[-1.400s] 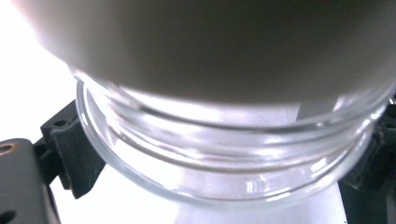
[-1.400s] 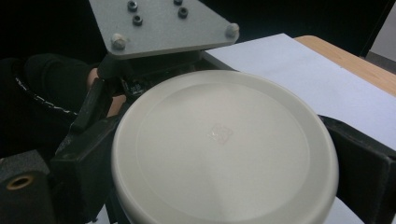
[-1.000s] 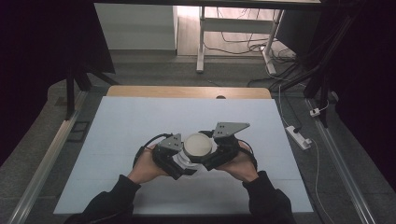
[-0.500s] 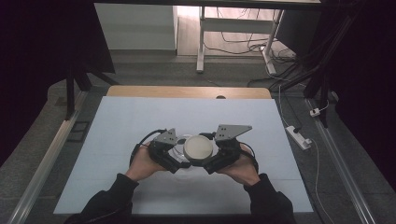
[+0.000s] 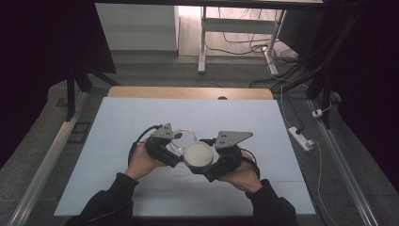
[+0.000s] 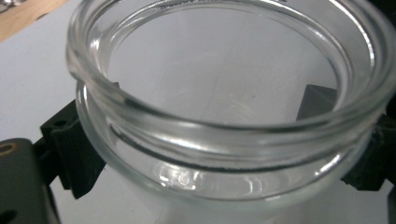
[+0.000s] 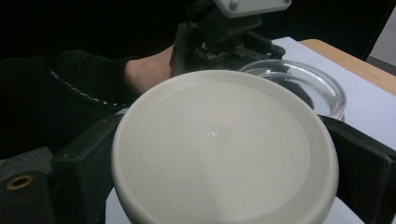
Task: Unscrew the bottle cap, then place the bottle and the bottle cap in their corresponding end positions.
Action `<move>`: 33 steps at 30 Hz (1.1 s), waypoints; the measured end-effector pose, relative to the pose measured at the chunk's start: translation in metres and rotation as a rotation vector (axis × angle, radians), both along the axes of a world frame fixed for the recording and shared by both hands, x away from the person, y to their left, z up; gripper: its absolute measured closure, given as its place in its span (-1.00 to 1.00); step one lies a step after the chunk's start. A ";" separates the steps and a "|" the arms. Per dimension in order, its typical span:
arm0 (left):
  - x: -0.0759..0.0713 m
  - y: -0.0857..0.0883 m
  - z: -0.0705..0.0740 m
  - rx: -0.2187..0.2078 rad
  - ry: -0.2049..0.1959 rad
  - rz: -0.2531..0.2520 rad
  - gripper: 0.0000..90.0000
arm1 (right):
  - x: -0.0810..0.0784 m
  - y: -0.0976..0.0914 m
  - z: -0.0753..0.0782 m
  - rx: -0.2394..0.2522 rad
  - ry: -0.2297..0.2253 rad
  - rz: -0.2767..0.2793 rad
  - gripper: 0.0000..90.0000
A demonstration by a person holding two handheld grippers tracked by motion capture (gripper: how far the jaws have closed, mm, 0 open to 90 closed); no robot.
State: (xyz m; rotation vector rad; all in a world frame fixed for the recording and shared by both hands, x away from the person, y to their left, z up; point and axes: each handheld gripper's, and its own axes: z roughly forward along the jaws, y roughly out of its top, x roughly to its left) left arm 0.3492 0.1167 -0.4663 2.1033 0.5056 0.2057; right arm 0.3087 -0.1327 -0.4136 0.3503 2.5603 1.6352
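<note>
- The left gripper (image 5: pixel 165 149) is clamped on a clear glass jar (image 6: pixel 224 116); in the left gripper view its two black jaws press the jar's sides just under the thick rim, one on each side.
- The jar's mouth is open and the inside looks empty, with the pale table sheet (image 5: pixel 117 122) showing through the glass.
- The right gripper (image 5: pixel 214 162) is clamped on a round off-white lid (image 7: pixel 224 149); in the right gripper view the jaws sit against the lid's edge at either side, its flat top facing the camera.
- From the high view the lid (image 5: pixel 198 154) sits just beside the jar (image 5: pixel 181 139), on the right gripper's side of it and slightly nearer the person; it is apart from the jar's mouth, not over it.
- I read the step in hand as lid off and jar open, both pieces held close together; whether the lid is going on or coming away I cannot tell from here.
- If the lid is to go on, the next move calls for carrying it across over the rim, levelling it with the mouth and turning it while the left gripper holds the jar firm.
</note>
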 end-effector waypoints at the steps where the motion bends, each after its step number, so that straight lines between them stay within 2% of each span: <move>1: 0.001 0.001 0.001 -0.001 -0.002 0.003 -0.84 | -0.001 0.000 -0.001 0.000 0.002 0.001 -0.84; 21: 0.012 0.003 0.015 -0.023 -0.040 0.061 -0.84 | -0.011 0.000 -0.021 -0.006 -0.002 -0.016 -0.84; 33: 0.028 0.003 0.012 -0.034 -0.047 0.100 -0.84 | -0.014 -0.001 -0.037 -0.002 -0.001 -0.036 -0.84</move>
